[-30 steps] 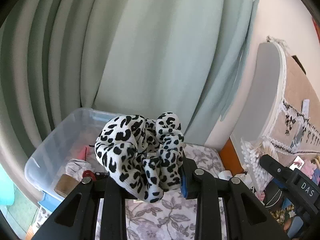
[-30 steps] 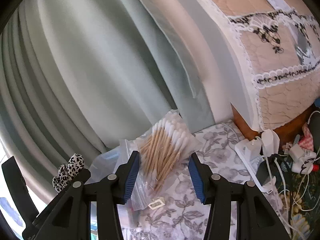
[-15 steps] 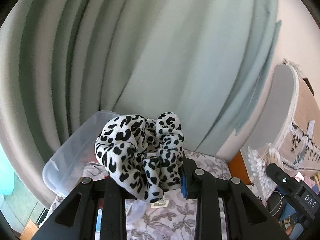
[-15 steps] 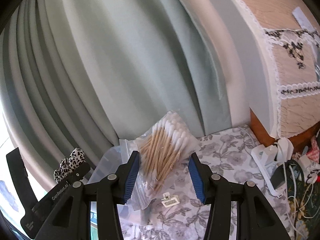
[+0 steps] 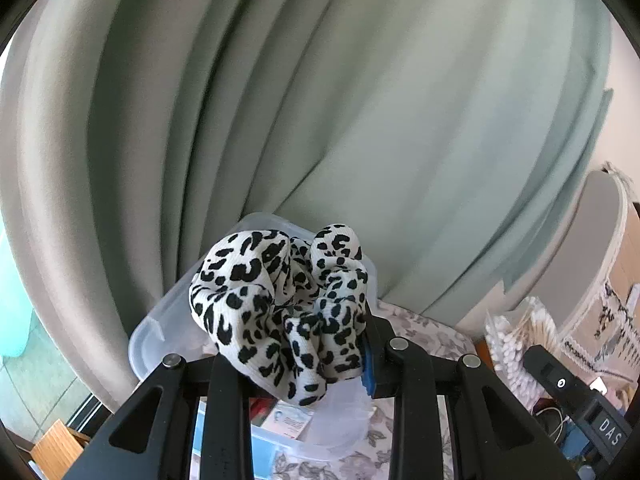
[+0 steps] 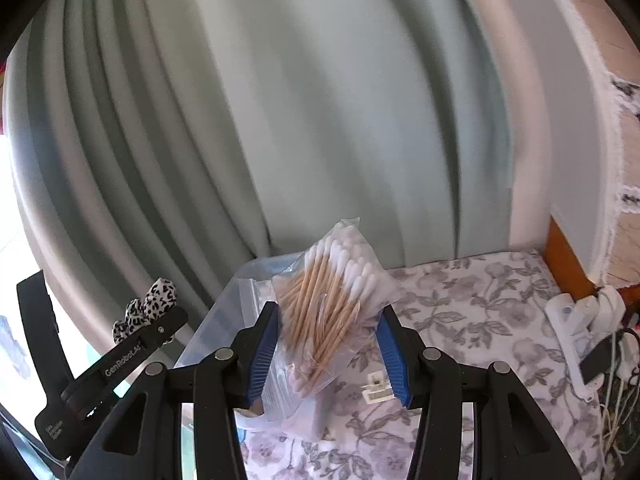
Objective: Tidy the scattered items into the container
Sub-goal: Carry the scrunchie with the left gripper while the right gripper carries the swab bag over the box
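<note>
My left gripper (image 5: 296,344) is shut on a black-and-white leopard-print scrunchie (image 5: 280,304), which bulges up above the fingers. Just beyond and below it stands a clear plastic container (image 5: 160,320) with a card and something red inside. My right gripper (image 6: 328,316) is shut on a clear zip bag of cotton swabs (image 6: 324,304), held above the table next to the container's (image 6: 224,308) near corner. In the right wrist view the left gripper's body (image 6: 120,360) shows at the left with the scrunchie (image 6: 154,300). The swab bag (image 5: 516,340) shows at the right of the left wrist view.
A floral tablecloth (image 6: 472,312) covers the table. A small white clip (image 6: 376,386) lies on it under the right gripper. A white power strip (image 6: 576,316) with tangled cables sits at the right. A pale green curtain (image 5: 320,120) hangs right behind the container.
Both grippers have swung left with their loads. The container has slid from the left of both views to below the fingers, and the clutter at the right has moved off.
</note>
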Available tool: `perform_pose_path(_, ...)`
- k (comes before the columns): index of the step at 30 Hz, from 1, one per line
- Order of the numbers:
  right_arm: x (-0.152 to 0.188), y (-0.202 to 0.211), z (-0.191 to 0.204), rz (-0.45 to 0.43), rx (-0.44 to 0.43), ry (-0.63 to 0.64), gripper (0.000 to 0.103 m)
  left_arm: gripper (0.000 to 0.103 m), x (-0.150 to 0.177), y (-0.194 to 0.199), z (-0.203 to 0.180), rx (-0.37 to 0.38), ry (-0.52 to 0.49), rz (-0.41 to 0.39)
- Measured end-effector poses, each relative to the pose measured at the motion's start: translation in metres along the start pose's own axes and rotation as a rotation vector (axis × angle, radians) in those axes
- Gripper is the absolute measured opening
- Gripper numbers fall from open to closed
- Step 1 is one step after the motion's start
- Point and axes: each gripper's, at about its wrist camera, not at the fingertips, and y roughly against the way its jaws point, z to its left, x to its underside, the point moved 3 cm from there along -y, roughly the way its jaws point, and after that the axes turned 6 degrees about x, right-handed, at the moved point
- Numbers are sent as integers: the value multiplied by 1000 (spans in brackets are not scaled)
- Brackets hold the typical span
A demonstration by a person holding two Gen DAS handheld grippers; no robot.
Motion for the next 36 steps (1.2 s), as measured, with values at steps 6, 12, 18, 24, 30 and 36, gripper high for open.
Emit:
perform_pose_path(6,9,-17,26,37,-13,48,52,30,-3,0,21,-5,44,-9)
perform_pose_path(12,17,-34,47,73,-27,89,52,30,-2,-5,39,-6,85,5)
perform_pose_path(18,29,-51,61,117,-35,123,52,30,3,-16,44,-3,87,38)
perform_pose_path(24,42,-69,68,172,-35,149,52,30,11,-30,41,-2,89,76)
perform_pose_path(30,52,-81,71,209,-43,164,52,30,-17,-51,55,-11,94,98)
perform_pose_path(36,59,-88,76,240,-47,182,53,34,-19,-58,57,-18,92,119)
